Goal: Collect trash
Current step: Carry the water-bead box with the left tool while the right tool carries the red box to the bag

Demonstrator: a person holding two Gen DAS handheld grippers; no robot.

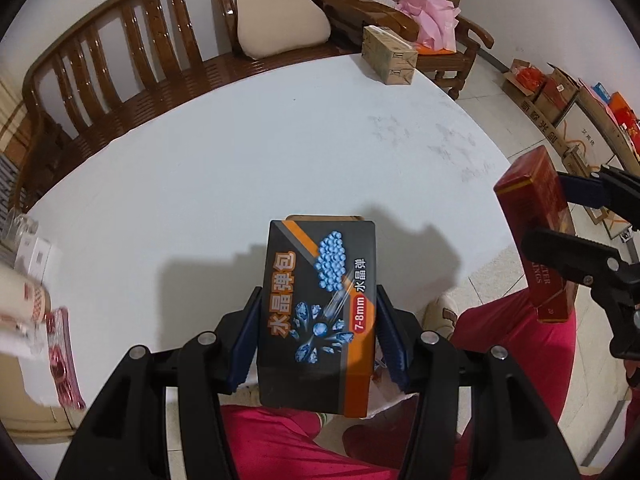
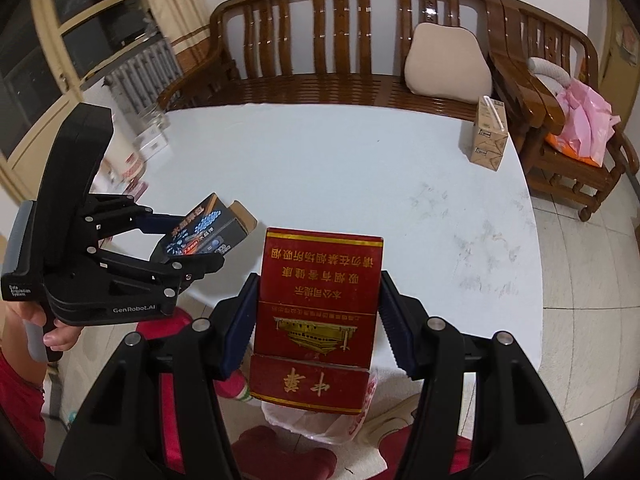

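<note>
My left gripper (image 1: pixel 318 340) is shut on a black and orange box (image 1: pixel 320 312) with blue beads printed on it, held above the near edge of the white table (image 1: pixel 240 152). My right gripper (image 2: pixel 316 320) is shut on a red cigarette box (image 2: pixel 316 320) with gold print, held over the table's near edge. The red box (image 1: pixel 536 232) also shows at the right of the left wrist view, and the black box (image 2: pixel 208 236) and left gripper (image 2: pixel 190 240) show at the left of the right wrist view. A white plastic bag (image 2: pixel 320 420) lies below, between my grippers.
A brown drink carton (image 1: pixel 388 54) with a straw stands at the table's far right corner (image 2: pixel 488 136). A wooden bench (image 2: pixel 340 40) with a beige cushion (image 2: pixel 448 60) is behind. Small packets (image 1: pixel 40 300) lie at the table's left edge. Cardboard boxes (image 1: pixel 560 96) sit on the floor.
</note>
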